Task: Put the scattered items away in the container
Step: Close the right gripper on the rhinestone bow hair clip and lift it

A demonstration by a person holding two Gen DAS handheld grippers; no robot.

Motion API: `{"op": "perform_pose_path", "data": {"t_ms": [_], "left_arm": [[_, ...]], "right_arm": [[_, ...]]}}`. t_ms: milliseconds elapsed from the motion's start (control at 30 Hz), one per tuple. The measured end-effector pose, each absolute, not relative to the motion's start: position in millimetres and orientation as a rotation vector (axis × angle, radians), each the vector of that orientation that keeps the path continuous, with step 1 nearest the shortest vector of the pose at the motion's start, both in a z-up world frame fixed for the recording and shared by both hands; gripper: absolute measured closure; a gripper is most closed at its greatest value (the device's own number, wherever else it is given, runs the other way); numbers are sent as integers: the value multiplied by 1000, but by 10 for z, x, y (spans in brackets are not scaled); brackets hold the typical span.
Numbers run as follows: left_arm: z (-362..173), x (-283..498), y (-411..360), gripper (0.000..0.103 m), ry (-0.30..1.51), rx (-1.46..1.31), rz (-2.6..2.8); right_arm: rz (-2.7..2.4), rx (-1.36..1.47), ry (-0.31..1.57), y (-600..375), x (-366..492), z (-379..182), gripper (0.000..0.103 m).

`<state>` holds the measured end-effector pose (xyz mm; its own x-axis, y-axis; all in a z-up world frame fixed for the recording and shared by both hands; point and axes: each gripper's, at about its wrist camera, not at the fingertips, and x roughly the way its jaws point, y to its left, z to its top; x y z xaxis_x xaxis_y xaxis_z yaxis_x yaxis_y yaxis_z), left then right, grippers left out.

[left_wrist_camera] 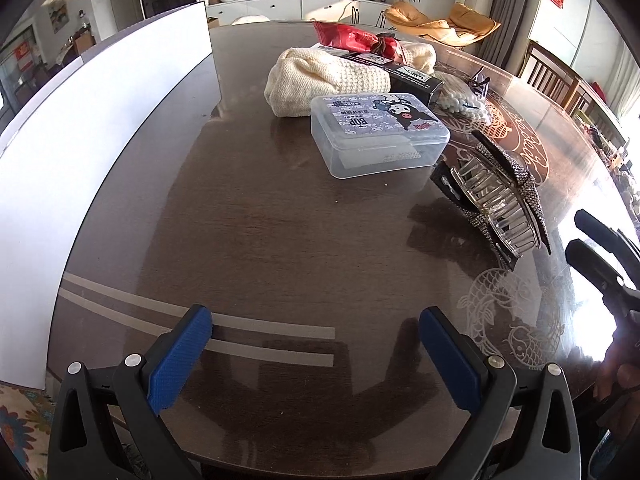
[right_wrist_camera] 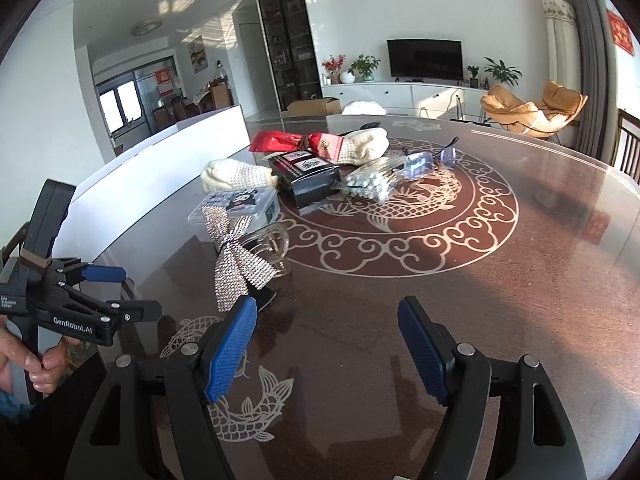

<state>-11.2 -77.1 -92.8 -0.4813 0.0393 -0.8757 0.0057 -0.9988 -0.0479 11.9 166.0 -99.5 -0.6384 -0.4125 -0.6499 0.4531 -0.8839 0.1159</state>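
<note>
1. White container [left_wrist_camera: 100,128] far left on the worktop [left_wrist_camera: 280,240], tall flat wall facing us, inside not visible. Nothing can be seen in it.
2. Left gripper [left_wrist_camera: 316,354] low over bare worktop, fingers apart, holding nothing. Side plate in the right wrist view reads "GenRobot.AI".
3. Cream knitted cloth [left_wrist_camera: 320,80]: soft, light, will sag. Pinch a thick fold.
4. Clear plastic box [left_wrist_camera: 376,132] just in front of the cloth, cartoon sticker on the lid with "BOP" readable. Stiff, smooth, likely slippery. Grip across the short sides, fingers wide.
5. Red wrapper [left_wrist_camera: 352,38] and black carton [right_wrist_camera: 308,180] behind it; the carton's writing is too small to read. Wrapper crinkly and light; carton stiff.
6. Rhinestone bow hair claw [right_wrist_camera: 240,260] just right of the box, nearest item. Hard, spiky teeth, brittle-looking clear plastic. Take it by the bow's body, not the teeth.
7. Bag of cotton swabs [right_wrist_camera: 372,184] and glasses [right_wrist_camera: 424,160] further right; bag is slick, glasses fragile. Take glasses by the frame.
8. Right gripper [right_wrist_camera: 326,354] fingers apart, empty, aimed near the hair claw.
</note>
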Motion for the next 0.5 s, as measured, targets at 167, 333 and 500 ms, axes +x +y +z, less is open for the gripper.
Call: {"op": "perform_pose_path", "data": {"t_ms": [167, 333, 500], "left_arm": [[-934, -91, -808, 0, -62, -1603, 2692], [-935, -42, -824, 0, -43, -1610, 2686], [-945, -20, -830, 0, -9, -1621, 2689]], "right_arm": [[-2356, 988, 237, 1261, 63, -1060, 28], [-2276, 1049, 395, 877, -135, -1175, 28], [-2272, 1110, 459, 615, -434, -1222, 29]]}}
